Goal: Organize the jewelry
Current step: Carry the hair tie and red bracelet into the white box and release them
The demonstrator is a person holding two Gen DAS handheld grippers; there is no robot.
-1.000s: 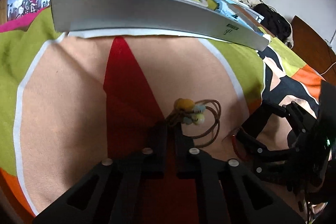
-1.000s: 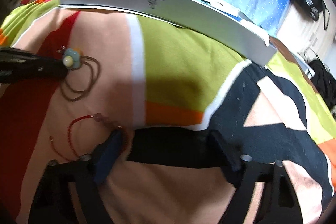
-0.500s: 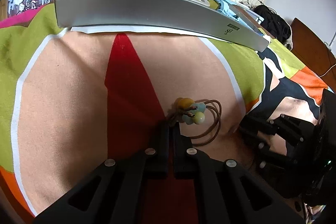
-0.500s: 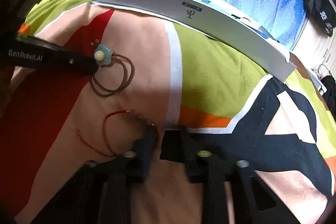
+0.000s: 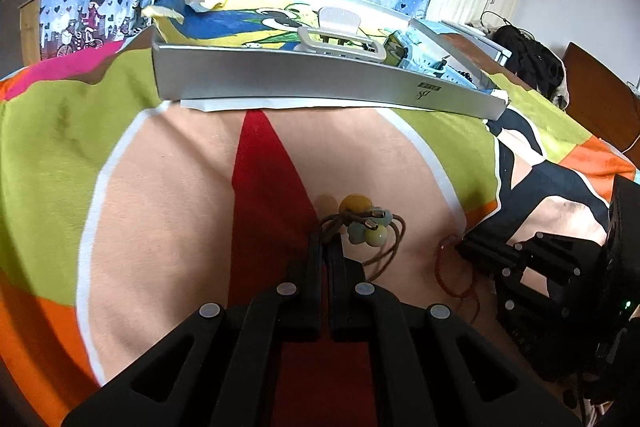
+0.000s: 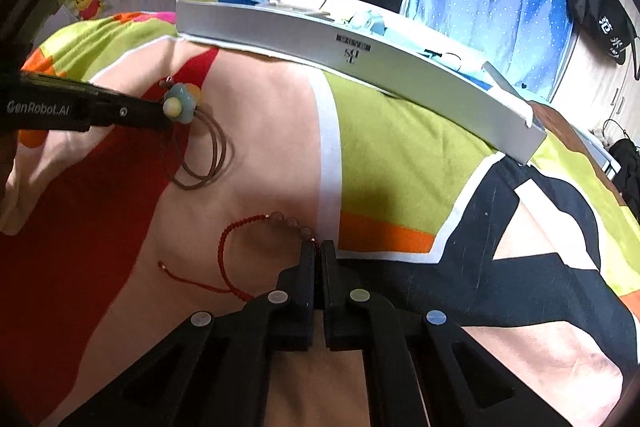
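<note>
Both claws are pinched shut: the left claw [image 5: 326, 243] on the brown cord necklace [image 5: 362, 227], the right claw [image 6: 316, 247] on the red bracelet [image 6: 240, 243]. Either thin strand could slip free on lifting toward the far tray [image 5: 320, 83].

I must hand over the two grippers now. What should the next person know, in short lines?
Left gripper: shut on the brown cord necklace with the flower pendant, near the bedspread.
Right gripper: shut on the red string bracelet, which partly lies on the bedspread.
Silver tray: behind both, already holding other items.
Done: both pieces gripped.
Left: carry each to the tray, release.
</note>
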